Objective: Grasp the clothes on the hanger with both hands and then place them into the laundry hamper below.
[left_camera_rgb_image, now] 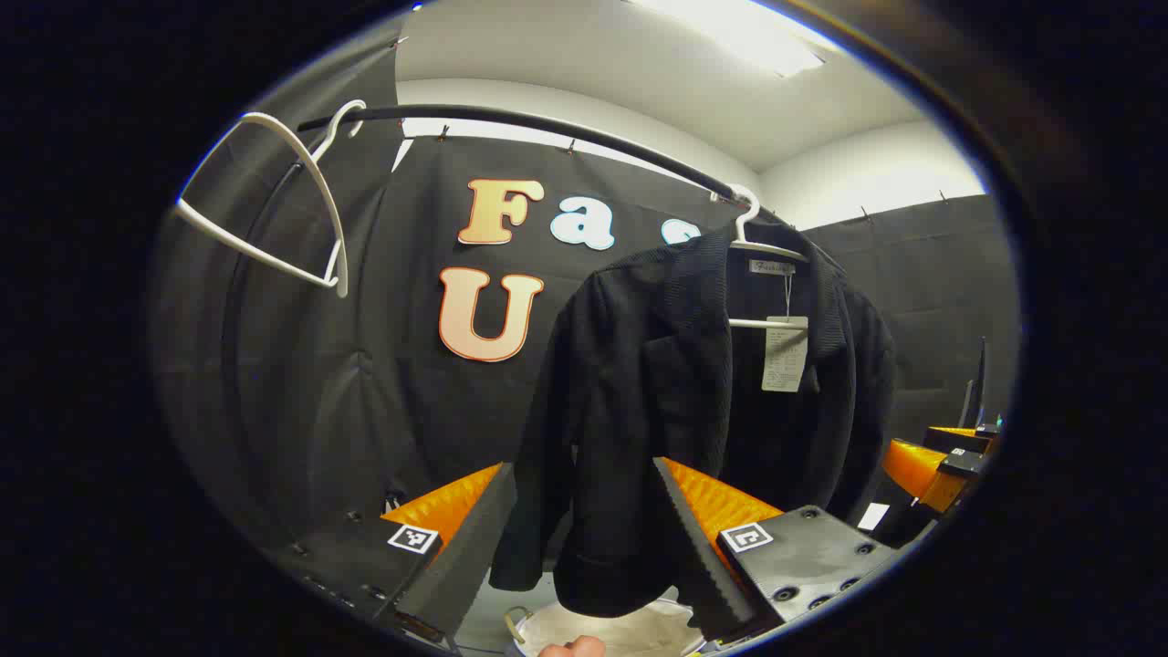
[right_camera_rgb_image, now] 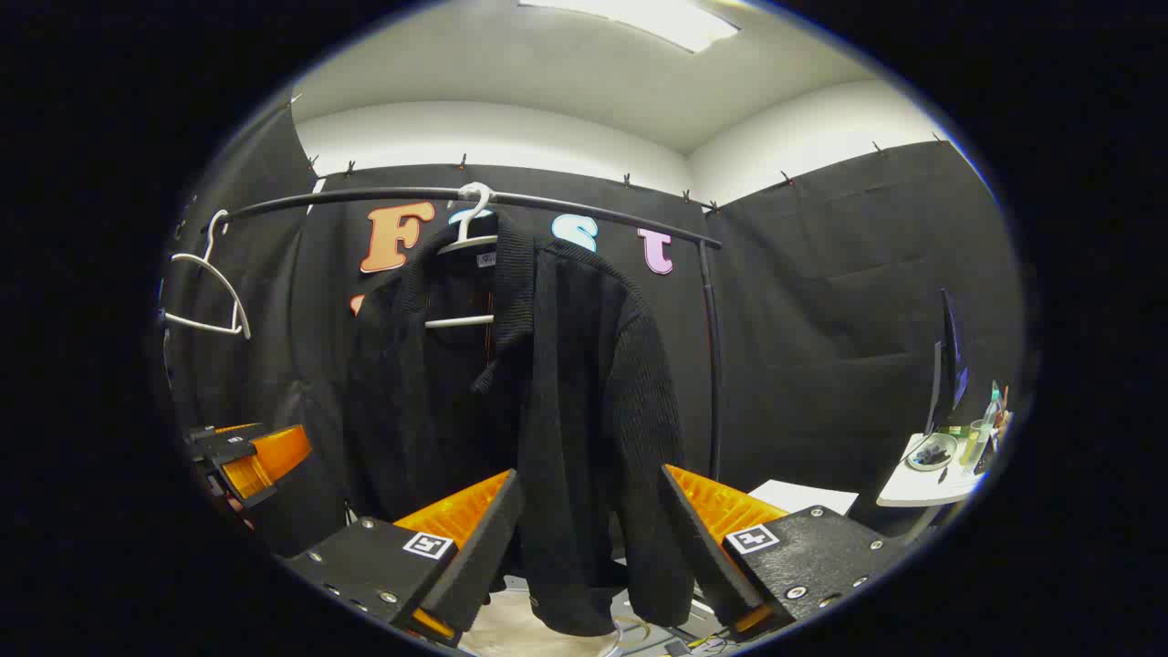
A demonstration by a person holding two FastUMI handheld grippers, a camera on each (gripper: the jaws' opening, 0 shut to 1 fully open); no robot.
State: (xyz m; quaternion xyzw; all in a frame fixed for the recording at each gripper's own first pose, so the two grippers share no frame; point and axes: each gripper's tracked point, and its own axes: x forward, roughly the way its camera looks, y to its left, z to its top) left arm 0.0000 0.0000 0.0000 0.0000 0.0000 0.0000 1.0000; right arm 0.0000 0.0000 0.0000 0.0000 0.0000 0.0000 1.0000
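A black jacket hangs on a white hanger from the black rail. My left gripper is open, and the jacket's sleeve and hem hang in line with the gap between its wide-apart fingers. In the right gripper view the same jacket hangs from its hanger. My right gripper is open too, with the other sleeve in front of its gap. I cannot tell if either gripper touches the cloth. The white hamper sits below the jacket, its rim also low in the right gripper view.
An empty white hanger hangs at the rail's left end. The right gripper shows at the far right of the left gripper view, and the left gripper at the left of the right gripper view. A small table with a monitor stands right.
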